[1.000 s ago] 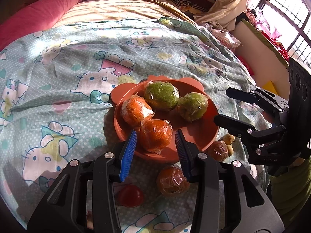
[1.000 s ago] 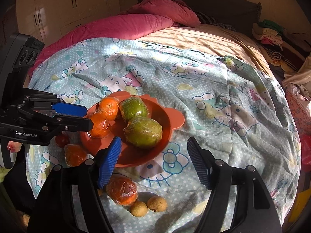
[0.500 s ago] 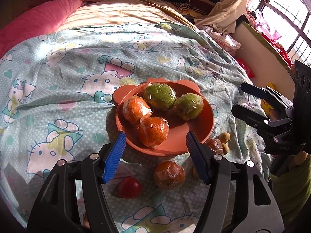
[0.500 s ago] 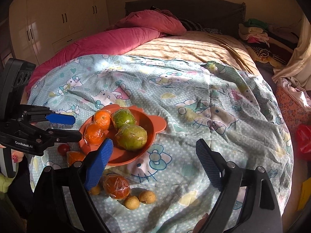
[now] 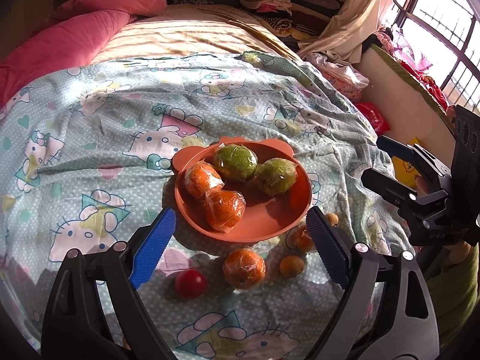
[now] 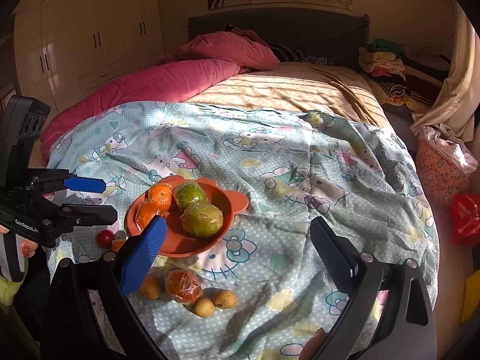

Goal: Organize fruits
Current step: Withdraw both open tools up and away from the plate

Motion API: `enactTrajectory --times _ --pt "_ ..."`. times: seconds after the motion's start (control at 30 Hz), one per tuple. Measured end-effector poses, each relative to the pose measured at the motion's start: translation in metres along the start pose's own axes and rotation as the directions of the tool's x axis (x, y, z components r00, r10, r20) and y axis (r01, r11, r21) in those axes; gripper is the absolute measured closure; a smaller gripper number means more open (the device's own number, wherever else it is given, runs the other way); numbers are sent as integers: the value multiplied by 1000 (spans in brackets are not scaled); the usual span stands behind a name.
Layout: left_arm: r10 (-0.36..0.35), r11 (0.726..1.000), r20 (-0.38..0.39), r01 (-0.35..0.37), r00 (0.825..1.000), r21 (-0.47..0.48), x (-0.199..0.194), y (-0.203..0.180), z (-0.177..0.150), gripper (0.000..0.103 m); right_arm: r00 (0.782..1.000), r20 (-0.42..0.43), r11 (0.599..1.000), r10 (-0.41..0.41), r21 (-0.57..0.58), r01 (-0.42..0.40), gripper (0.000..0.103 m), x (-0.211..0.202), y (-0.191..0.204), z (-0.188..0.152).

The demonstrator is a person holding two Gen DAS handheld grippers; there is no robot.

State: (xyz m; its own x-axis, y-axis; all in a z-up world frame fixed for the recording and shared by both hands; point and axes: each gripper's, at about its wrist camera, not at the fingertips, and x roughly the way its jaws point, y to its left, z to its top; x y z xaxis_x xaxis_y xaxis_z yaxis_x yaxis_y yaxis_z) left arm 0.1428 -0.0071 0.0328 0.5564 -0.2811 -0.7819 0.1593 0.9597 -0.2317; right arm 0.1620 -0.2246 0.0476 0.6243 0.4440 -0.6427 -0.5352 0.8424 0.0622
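An orange bear-eared plate [image 5: 261,225] sits on the cartoon-print blanket and holds two wrapped oranges [image 5: 224,210] and two wrapped green fruits [image 5: 235,162]. In front of it lie a wrapped orange [image 5: 243,268], a small red fruit [image 5: 190,283] and brown longans [image 5: 291,266]. A second wrapped orange [image 6: 183,287] lies near the bed's edge with more longans [image 6: 224,298]. My left gripper [image 5: 240,211] hovers above the plate's near rim, its jaws opening with nothing between them. My right gripper [image 6: 237,220] hangs to the right of the plate [image 6: 192,244], its jaws also opening around nothing.
A pink duvet [image 6: 168,81] lies along the bed's left side and tan bedding [image 6: 285,90] beyond the blanket. Piled clothes [image 6: 384,60], a patterned basket [image 6: 441,168] and a red bag [image 6: 465,219] stand right of the bed. White wardrobes [image 6: 90,30] line the left wall.
The left jaws have spread away from the front orange, which stays in the plate. The right jaws have widened too. Both grippers have drawn back and up from the plate.
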Motion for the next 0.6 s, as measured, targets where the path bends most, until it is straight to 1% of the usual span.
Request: enactTrajectory --times 0.27,0.6 --pt "6 1000 31 -6 999 -2 -12 -5 -1 11 999 32 1000 -20 17 19 5 -15 -2 -5" --pt "18 1000 52 -18 998 2 -21 -9 -1 10 999 37 999 -36 30 34 5 -23 -5 -12"
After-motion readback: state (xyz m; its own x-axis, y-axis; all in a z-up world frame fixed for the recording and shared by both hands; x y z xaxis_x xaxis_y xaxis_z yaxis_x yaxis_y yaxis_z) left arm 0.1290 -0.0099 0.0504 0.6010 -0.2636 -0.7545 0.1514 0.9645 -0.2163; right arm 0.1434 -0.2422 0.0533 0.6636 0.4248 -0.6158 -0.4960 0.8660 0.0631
